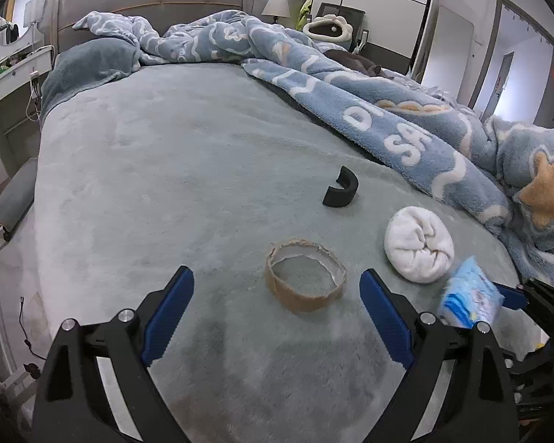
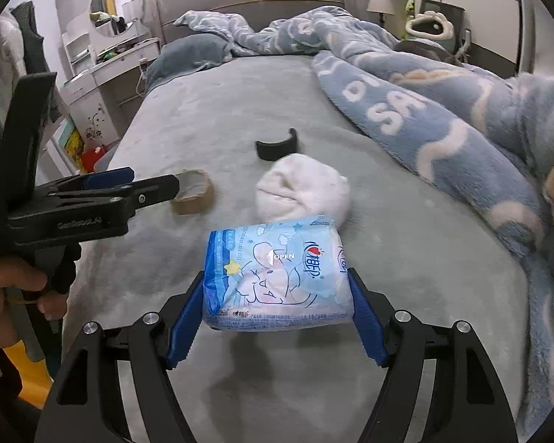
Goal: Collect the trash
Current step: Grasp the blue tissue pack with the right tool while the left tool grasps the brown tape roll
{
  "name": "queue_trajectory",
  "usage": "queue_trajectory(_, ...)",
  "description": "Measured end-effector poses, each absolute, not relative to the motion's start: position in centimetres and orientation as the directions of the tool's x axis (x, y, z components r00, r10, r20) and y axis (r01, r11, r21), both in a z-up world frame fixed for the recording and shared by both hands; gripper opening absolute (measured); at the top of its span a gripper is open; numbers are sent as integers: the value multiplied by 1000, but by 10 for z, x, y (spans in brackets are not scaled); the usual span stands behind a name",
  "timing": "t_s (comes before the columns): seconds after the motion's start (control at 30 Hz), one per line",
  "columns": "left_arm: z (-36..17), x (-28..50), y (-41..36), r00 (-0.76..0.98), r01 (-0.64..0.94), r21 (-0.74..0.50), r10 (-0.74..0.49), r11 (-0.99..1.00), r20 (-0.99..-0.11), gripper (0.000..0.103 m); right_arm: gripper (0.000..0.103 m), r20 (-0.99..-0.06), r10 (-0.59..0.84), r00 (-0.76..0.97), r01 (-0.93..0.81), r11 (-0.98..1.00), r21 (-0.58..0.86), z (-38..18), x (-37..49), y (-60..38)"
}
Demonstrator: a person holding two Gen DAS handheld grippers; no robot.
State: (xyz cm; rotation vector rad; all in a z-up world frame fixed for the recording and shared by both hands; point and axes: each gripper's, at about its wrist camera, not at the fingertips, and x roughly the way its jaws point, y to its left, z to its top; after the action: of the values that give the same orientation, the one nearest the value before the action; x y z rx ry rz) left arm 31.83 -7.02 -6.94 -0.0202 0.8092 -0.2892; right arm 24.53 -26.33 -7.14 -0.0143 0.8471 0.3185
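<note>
Directly ahead of spread, empty left hand-held gripper (image 1: 277, 317) lay flattened brown cardboard tape ring (image 1: 305, 276); right hand-held gripper (image 2: 277, 313) clenched blue-white plastic tissue packet (image 2: 277, 277).

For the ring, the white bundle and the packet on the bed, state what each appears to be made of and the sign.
Tape ring: brown cardboard, probably; matte, frayed edge.
White bundle: soft fabric, likely a rolled sock or cloth; gathered folds.
Tissue packet, in the right gripper: glossy printed plastic film, crinkled.
</note>
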Motion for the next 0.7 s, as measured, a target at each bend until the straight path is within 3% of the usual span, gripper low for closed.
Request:
queue_trajectory(0.43,-81,329,-89,647,228,-118,-241,966,-724,88,74,-747,278,603,-266,954,140,-81,240,-296)
queue_trajectory(0.7,-92,336,-103,619,242,-85,-222,966,-753,60,74,-748,295,595,-256,951,171,-82,234,-310)
